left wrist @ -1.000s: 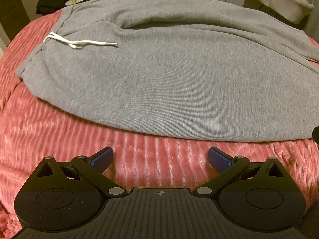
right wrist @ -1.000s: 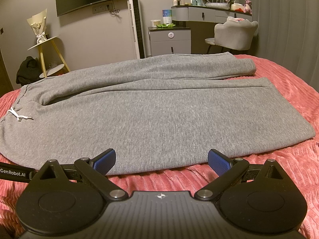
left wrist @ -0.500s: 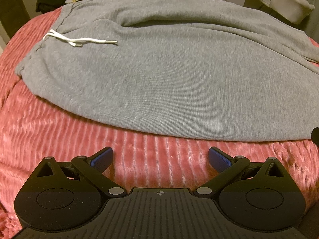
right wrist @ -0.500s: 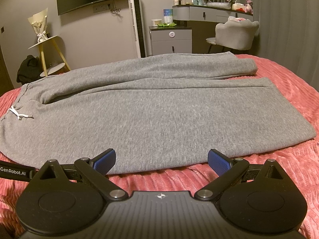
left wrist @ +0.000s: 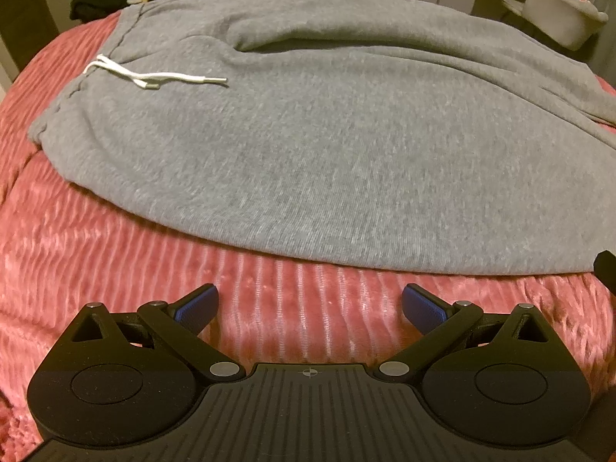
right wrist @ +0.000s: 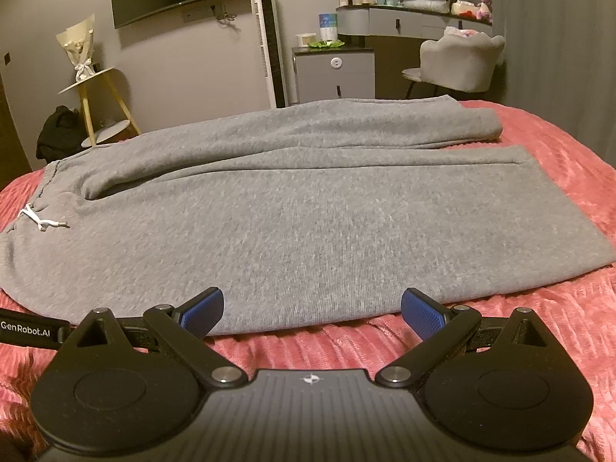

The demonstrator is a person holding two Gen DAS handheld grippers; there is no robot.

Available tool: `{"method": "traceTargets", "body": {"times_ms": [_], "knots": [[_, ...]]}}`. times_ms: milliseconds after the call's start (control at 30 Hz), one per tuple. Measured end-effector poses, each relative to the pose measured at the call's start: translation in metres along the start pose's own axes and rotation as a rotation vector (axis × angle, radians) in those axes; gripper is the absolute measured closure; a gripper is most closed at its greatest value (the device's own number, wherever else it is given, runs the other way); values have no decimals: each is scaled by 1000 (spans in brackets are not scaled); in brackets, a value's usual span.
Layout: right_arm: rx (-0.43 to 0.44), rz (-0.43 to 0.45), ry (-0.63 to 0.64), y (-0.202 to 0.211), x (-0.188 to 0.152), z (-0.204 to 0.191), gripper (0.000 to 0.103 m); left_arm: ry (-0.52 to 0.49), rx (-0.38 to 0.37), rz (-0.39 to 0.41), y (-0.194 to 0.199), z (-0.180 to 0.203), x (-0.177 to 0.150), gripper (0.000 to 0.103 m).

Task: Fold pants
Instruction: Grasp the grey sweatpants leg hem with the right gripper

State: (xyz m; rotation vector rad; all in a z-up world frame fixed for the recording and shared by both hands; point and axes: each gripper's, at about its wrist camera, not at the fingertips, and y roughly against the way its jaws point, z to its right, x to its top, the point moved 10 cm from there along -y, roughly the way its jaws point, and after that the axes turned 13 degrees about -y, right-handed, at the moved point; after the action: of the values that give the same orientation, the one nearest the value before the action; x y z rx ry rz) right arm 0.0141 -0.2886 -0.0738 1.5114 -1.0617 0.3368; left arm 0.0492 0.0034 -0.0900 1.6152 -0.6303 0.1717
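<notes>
Both tongs, left (left wrist: 310, 304) and right (right wrist: 312, 310), gape empty; grabbing only the pants' (right wrist: 308, 223) top layer risks a skewed fold.

Grey sweatpants (right wrist: 308, 223) are lying spread flat on a pink ribbed bedspread (right wrist: 558, 327), waistband to the left, legs stretching right. A white drawstring (left wrist: 154, 77) is resting on the waist area, and the far leg is lying slightly bunched beside the near one.

The pants (left wrist: 308, 146) run off the left-wrist view's right edge, hiding both cuffs. Their fabric is motion-blurred there.
</notes>
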Motion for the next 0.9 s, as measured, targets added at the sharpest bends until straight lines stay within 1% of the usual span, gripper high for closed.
{"method": "traceTargets", "body": {"times_ms": [100, 200, 267, 333, 400, 467, 567, 600, 733, 833, 867, 900], "knots": [[3, -19, -8, -4, -1, 2, 4, 14, -4, 3, 1, -2, 1, 0], [32, -55, -34, -7, 1, 4, 4, 63, -39, 9, 4, -7, 3, 0], [56, -101, -84, -14, 5, 10, 4, 125, -56, 31, 7, -14, 7, 0], [60, -141, -168, -27, 11, 25, 4, 189, -51, 44, 6, -24, 12, 0], [69, -182, -242, -42, 15, 37, 4, 278, -60, 54, 5, -32, 23, 0], [57, -184, -291, -55, 21, 48, 4, 334, -24, 95, 6, -40, 42, 0], [59, -209, -348, -74, 21, 58, 4, 397, 7, 204, 12, -48, 84, 0], [63, -204, -366, -76, 20, 60, 4, 413, 9, 204, 7, -44, 98, 0], [98, -187, -431, -77, 19, 67, 4, 416, 52, 274, -8, -37, 149, 0], [128, -184, -467, -76, 20, 71, 4, 371, 130, 308, -29, -37, 160, 0], [125, -207, -459, -78, 20, 70, 4, 348, 164, 303, -38, -37, 156, 0], [119, -247, -411, -78, 21, 67, 4, 333, 210, 301, -47, -43, 152, 0]]}}
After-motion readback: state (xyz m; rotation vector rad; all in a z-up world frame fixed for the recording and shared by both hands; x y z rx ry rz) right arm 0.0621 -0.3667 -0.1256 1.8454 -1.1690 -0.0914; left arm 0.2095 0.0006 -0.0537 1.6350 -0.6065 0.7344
